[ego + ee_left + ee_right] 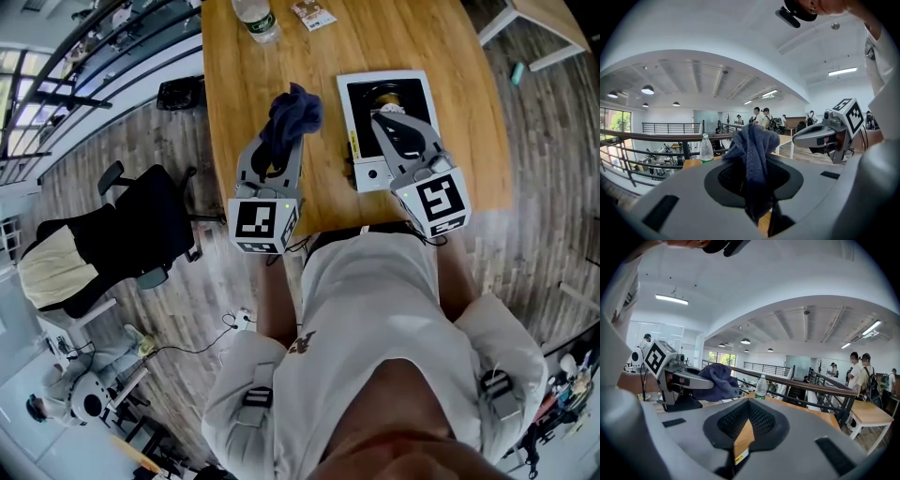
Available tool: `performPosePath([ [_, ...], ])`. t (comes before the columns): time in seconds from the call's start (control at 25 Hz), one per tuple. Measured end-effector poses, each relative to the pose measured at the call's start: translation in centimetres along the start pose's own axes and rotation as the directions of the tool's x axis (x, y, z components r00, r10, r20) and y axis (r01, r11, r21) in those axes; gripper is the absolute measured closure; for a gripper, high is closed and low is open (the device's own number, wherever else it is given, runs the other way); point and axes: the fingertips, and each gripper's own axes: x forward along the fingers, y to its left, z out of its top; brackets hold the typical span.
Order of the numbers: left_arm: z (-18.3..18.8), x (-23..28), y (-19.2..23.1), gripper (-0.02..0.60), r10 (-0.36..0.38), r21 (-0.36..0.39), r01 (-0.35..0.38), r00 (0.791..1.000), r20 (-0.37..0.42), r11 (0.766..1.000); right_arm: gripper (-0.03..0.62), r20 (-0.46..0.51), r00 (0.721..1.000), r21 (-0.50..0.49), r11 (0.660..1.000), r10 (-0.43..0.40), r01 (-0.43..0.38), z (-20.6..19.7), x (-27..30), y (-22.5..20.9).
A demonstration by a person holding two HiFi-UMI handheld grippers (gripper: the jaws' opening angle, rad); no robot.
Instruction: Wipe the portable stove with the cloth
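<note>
Blue knit cloth (pixel 292 114), one, pinched in the left gripper (pixel 279 141), whose jaws were pressed onto a fold with the rest bunched above the tips, held over the wooden desk (pixel 244 94). We logged the portable stove (pixel 375 173), white case and dark top, lying just right of that cloth, its long axis running away from us. Right gripper (pixel 382 120), jaws pressed together on nothing, hung over the stove's top. We judged the cloth-bearing left gripper needed a short rightward carry
</note>
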Motion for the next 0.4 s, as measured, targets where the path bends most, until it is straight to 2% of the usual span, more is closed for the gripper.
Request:
performPosePath([
  [0.4, -0.2, -1.4, 0.1, 0.472, 0.012, -0.016, -0.012, 1.000, 0.015, 1.000, 0.574, 0.000, 1.000, -0.022, 1.000, 0.005, -0.005, 0.5, -0.5, 1.3],
])
